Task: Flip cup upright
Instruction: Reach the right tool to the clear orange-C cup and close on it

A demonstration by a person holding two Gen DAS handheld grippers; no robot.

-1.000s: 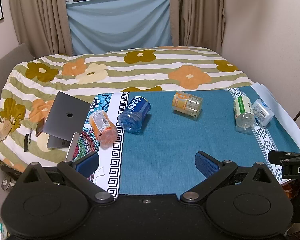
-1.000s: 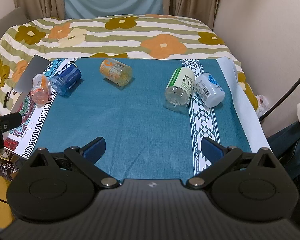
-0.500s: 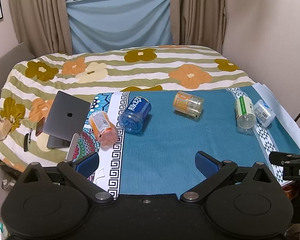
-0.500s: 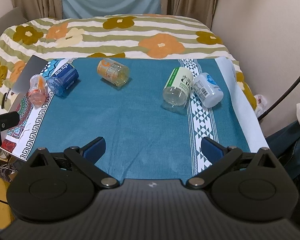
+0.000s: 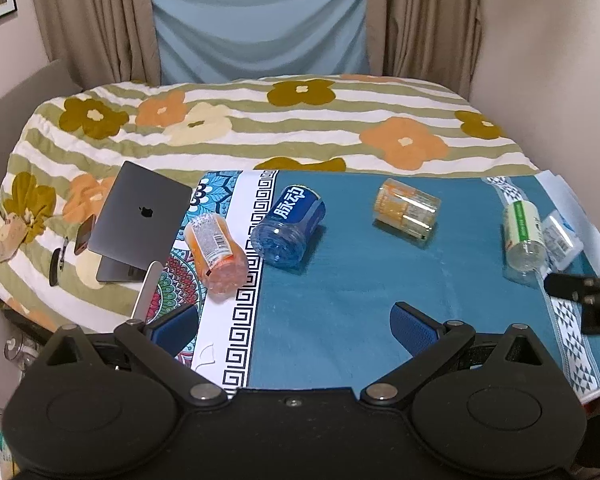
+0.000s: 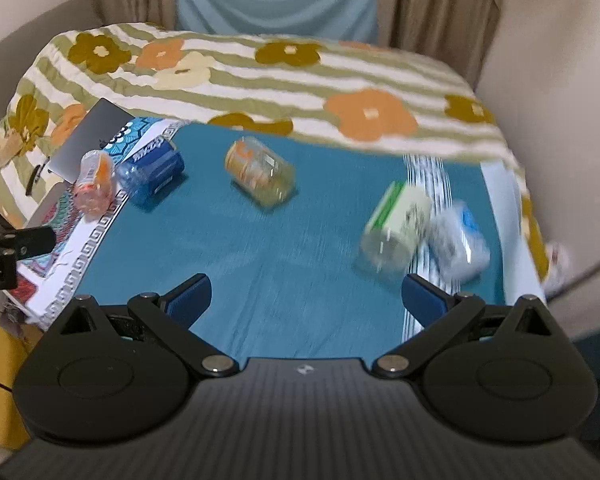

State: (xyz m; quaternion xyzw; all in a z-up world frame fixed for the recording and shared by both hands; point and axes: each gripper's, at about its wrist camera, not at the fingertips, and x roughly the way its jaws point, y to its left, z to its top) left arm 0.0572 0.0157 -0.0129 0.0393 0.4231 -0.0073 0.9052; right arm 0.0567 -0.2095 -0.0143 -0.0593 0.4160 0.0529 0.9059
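Several cut-bottle cups lie on their sides on a teal cloth (image 5: 360, 280): an orange-pink one (image 5: 216, 256), a blue one (image 5: 290, 222), a clear orange-labelled one (image 5: 406, 212), a green-labelled one (image 5: 524, 236) and a white-blue one (image 5: 560, 234). In the blurred right wrist view the green cup (image 6: 396, 224) and the white-blue cup (image 6: 458, 240) lie just beyond my right fingers; the orange-labelled cup (image 6: 260, 174) and blue cup (image 6: 154, 170) lie farther off. My left gripper (image 5: 296, 326) is open and empty above the cloth's near edge. My right gripper (image 6: 306, 296) is open and empty.
A closed grey laptop (image 5: 136, 220) and a phone (image 5: 85, 234) lie on the flowered bedspread (image 5: 300, 128) left of the cloth. A patterned mat (image 5: 236, 320) borders the cloth's left side. The right gripper's body (image 5: 588, 296) shows at the right edge. A wall stands at the right.
My right gripper has moved forward and toward the green and white-blue cups, which now look nearer and blurred. My left gripper has barely moved. No cup has moved.
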